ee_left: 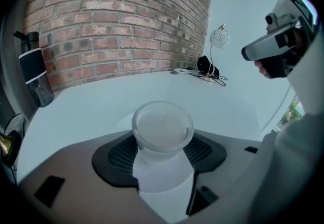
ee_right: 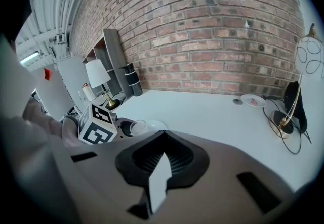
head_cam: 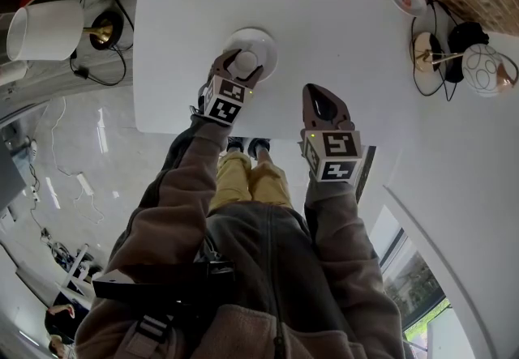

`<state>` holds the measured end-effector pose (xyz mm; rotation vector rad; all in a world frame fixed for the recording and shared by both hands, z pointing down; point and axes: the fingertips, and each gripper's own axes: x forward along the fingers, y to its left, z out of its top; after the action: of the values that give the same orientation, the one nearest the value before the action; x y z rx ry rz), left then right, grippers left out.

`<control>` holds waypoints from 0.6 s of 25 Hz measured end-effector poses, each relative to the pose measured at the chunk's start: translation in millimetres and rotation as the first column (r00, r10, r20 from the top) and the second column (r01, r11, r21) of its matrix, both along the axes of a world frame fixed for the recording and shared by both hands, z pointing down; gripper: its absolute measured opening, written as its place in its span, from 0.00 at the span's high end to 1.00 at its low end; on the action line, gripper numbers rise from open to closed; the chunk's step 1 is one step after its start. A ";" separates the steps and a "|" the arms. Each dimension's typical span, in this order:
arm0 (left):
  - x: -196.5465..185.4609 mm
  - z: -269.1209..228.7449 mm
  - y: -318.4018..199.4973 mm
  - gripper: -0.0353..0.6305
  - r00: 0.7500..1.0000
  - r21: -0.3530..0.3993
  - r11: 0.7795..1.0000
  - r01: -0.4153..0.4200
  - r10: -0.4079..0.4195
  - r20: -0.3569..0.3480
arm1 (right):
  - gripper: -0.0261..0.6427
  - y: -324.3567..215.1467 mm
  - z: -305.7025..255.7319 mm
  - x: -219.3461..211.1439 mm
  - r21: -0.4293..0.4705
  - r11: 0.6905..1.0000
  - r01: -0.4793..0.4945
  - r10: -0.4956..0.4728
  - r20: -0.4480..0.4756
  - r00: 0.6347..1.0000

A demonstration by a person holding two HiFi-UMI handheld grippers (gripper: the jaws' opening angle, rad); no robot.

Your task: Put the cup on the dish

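- Clamping of the cup (ee_left: 162, 128) between the left gripper's (ee_left: 163, 154) 2 jaws is seen, over the dish (head_cam: 266, 42).
- The right gripper (ee_right: 161, 162) is held closed, empty, apart from both.
- The cup is judged light, slippery and fragile; its lower wall is best gripped.

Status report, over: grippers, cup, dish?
Left gripper shut on cup. Right gripper shut, empty. Cup over dish, contact unclear. Nothing in the way.

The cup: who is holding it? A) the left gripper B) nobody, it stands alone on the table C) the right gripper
A: the left gripper view shows the jaws of the left gripper closed on the cup; the right gripper holds nothing.
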<state>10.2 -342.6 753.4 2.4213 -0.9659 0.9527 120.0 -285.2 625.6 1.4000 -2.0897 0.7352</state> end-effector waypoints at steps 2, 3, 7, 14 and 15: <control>-1.1 -2.4 1.7 0.56 1.000 0.005 1.000 0.000 0.000 0.003 | 0.96 0.5 0.3 0.8 0.001 1.000 -0.001 0.001 0.001 1.000; -2.6 -4.4 2.8 0.56 1.000 0.008 1.000 0.003 -0.003 0.003 | 0.96 1.0 0.2 0.8 0.001 1.000 -0.001 0.001 0.001 1.000; -11.0 -16.2 10.7 0.56 1.000 0.021 1.000 0.017 -0.017 0.007 | 0.96 2.2 -3.3 1.9 0.012 1.000 0.001 -0.001 0.003 1.000; -36.6 -55.9 24.7 0.56 0.991 0.074 0.989 0.131 -0.130 -0.028 | 0.96 2.5 -16.0 6.1 0.047 0.999 -0.005 0.004 0.001 1.000; -38.5 -63.5 25.4 0.56 0.990 0.084 0.986 0.142 -0.139 -0.038 | 0.96 3.0 -18.9 5.9 0.055 0.999 -0.004 0.004 0.002 1.000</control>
<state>-28.2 -317.2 689.9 2.3936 -1.1719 0.8360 125.9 -282.2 606.7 1.4336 -2.1239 0.6862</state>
